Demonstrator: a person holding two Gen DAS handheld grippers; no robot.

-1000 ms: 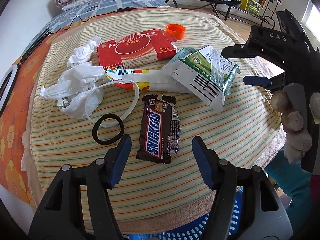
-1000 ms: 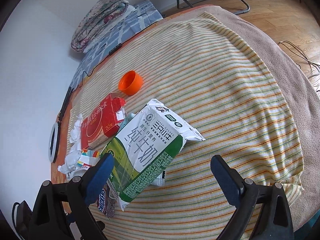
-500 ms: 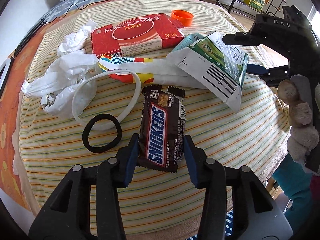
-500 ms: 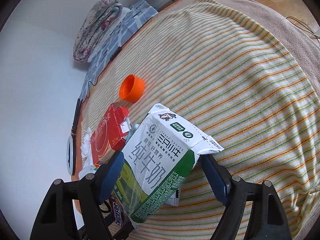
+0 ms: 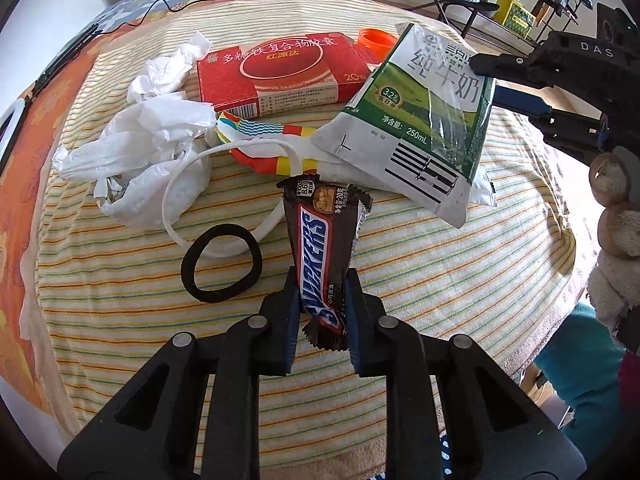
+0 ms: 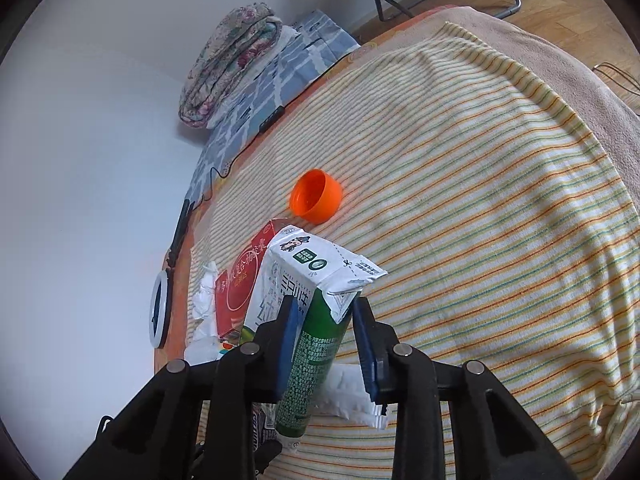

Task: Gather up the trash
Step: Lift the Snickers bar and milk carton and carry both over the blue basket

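Left wrist view
- Left gripper (image 5: pixel 320 300): black plastic jaws with blue pads, closing on the Snickers wrapper (image 5: pixel 318 248), which is pinched at its lower end between them.
- Snickers wrapper: glossy brown film, crinkled, its far end rising over the striped cloth (image 5: pixel 460 280).
- Milk carton (image 5: pixel 420 120): flattened green-and-white waxy card, tilted up off the cloth, clamped at its top by the right gripper (image 5: pixel 490 76).
- Nearby trash: red card box (image 5: pixel 272 76); crumpled white plastic bag (image 5: pixel 148 148); thin white hoop (image 5: pixel 224 196); black elastic hair tie (image 5: pixel 220 264), lying apart on the cloth.
- Only here: a white knitted glove (image 5: pixel 618 220) at the right edge.

Right wrist view
- Right gripper (image 6: pixel 324 328): jaws closing on the milk carton (image 6: pixel 308 320), pads pressing its folded sides.
- Orange cap (image 6: pixel 316 202): round, smooth plastic, open side facing the camera, beyond the carton.
- Only here: rolled floral quilt (image 6: pixel 228 64) against the wall; white ring (image 6: pixel 160 312) at the bed's edge.
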